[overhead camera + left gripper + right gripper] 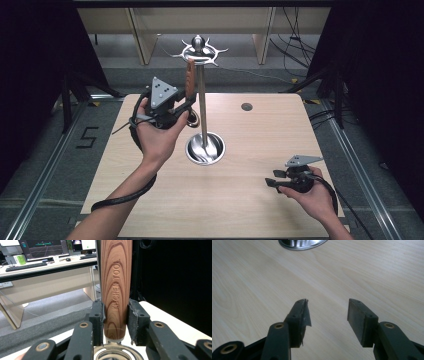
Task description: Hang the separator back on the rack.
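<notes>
Gripping the upright wooden handle [116, 290] of a hanging utensil, the left gripper [115, 317] sits beside the stand [202, 100], right gripper [327, 315] wide, empty, well apart.

So the thing in play is a kitchen utensil with a wooden handle [116, 287], reddish-brown with bold darker grain rings running down it, and "KITCHEN TOOL" stamped lengthwise into the wood. It's rounded and hangs pretty much upright, top end up at one of the hooks of the metal rack [199, 50]. Lower end turns into a pale collar and then a metal part that's mostly out of sight. The rack itself is a shiny pole standing in a round chrome base [205, 148] near the middle of the table.
</notes>
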`<action>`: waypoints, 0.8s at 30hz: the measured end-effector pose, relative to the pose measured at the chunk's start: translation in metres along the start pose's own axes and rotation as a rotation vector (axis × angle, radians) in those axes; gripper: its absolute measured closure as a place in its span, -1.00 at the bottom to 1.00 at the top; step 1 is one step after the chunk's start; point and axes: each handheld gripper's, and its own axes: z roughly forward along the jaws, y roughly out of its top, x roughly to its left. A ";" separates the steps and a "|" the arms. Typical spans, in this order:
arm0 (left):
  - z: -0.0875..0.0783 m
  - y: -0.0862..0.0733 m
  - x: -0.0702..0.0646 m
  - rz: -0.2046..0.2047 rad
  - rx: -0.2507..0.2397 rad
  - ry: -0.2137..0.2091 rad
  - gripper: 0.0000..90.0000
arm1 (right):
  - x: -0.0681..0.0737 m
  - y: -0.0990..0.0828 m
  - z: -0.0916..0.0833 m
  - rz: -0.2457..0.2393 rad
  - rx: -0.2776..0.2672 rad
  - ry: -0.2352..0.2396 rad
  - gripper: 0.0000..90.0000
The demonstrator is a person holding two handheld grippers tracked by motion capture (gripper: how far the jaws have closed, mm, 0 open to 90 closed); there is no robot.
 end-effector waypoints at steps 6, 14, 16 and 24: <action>0.001 0.000 0.000 0.009 0.001 0.004 0.50 | 0.000 -0.001 0.003 -0.001 -0.027 0.006 0.13; 0.001 -0.002 0.000 0.016 0.002 0.003 0.50 | 0.001 -0.001 0.002 0.004 -0.026 -0.001 0.13; 0.001 -0.002 0.000 0.015 0.003 0.002 0.50 | 0.000 -0.001 0.002 -0.005 -0.026 -0.004 0.13; 0.000 -0.004 -0.001 0.020 0.004 0.002 0.49 | 0.000 -0.001 0.002 -0.013 -0.033 0.000 0.13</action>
